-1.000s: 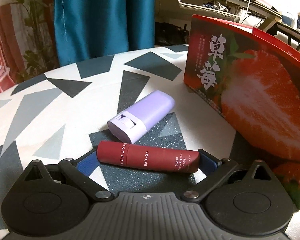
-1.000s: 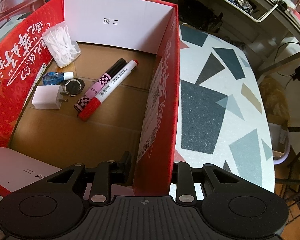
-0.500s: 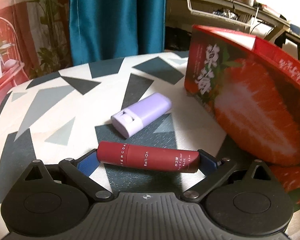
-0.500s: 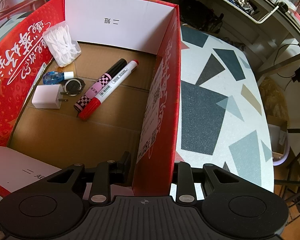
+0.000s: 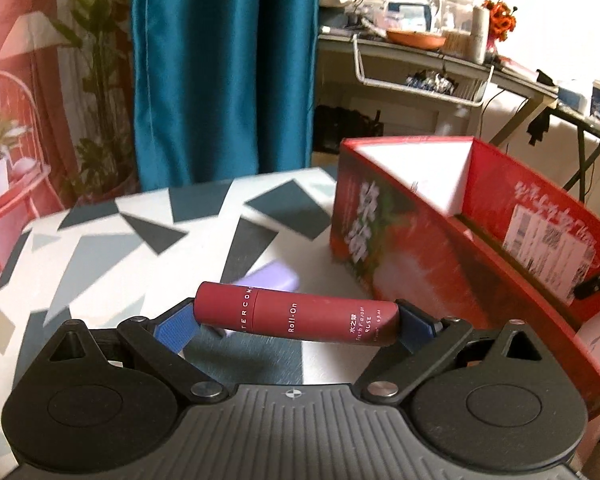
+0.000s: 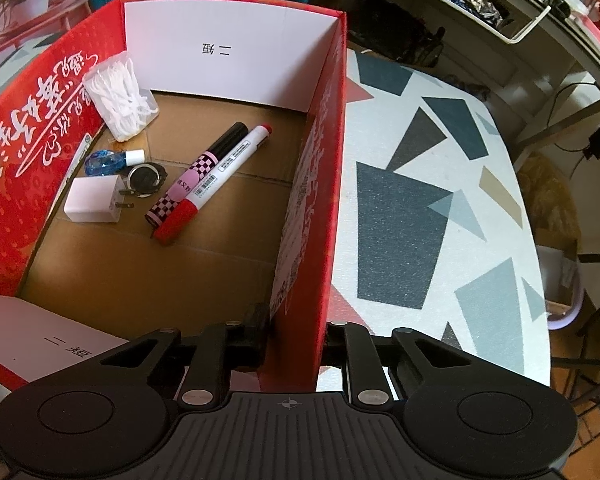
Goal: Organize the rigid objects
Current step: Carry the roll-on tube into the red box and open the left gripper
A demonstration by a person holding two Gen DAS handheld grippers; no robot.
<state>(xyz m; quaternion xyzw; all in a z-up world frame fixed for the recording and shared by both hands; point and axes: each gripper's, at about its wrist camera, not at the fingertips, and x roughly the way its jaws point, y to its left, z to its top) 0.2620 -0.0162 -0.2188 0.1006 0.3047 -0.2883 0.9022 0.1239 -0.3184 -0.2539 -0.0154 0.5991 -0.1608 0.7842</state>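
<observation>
Up went the left gripper (image 5: 296, 322) with the dark red roll-on tube (image 5: 296, 318), away from the purple case (image 5: 272, 276) on the table (image 5: 100, 248).
Its blue pads squeezed the tube's two ends; the right gripper (image 6: 296, 344) pinched the red box (image 6: 320, 200) wall tight.

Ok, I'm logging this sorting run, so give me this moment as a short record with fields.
left gripper: jaws shut on the dark red roll-on tube, held crosswise above the table
right gripper: jaws shut on the red box side wall
in box: two markers, white charger, blue bottle, cotton swabs
left on table: purple case, blurred
</observation>
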